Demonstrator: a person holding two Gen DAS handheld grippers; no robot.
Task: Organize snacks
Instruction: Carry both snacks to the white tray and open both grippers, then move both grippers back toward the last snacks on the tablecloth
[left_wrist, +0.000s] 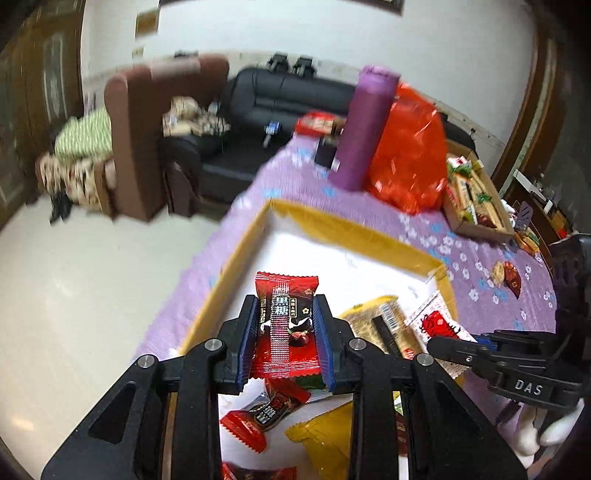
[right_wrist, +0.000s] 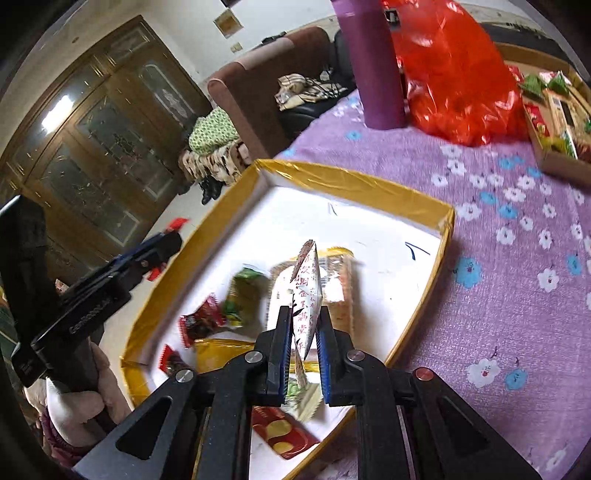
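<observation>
- Left gripper (left_wrist: 284, 339): jaws pinch a red candy (left_wrist: 286, 332) by its sides, held over the near end of the tray (left_wrist: 354, 230).
- Right gripper (right_wrist: 303, 350): jaws pressed onto a white packet (right_wrist: 308, 295), edge-up above the tray's middle.
- Step: you're carrying both snacks in for placing.
- Next: lower each to the white floor clear of the wrappers (right_wrist: 201, 323) lying there, then spread the jaws.

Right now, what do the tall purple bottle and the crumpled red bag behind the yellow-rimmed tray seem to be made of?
Tall purple bottle: probably coated metal or plastic; the even matte surface leaves it open. Crumpled red bag: thin plastic film, glossy, creased, slightly translucent.
</observation>
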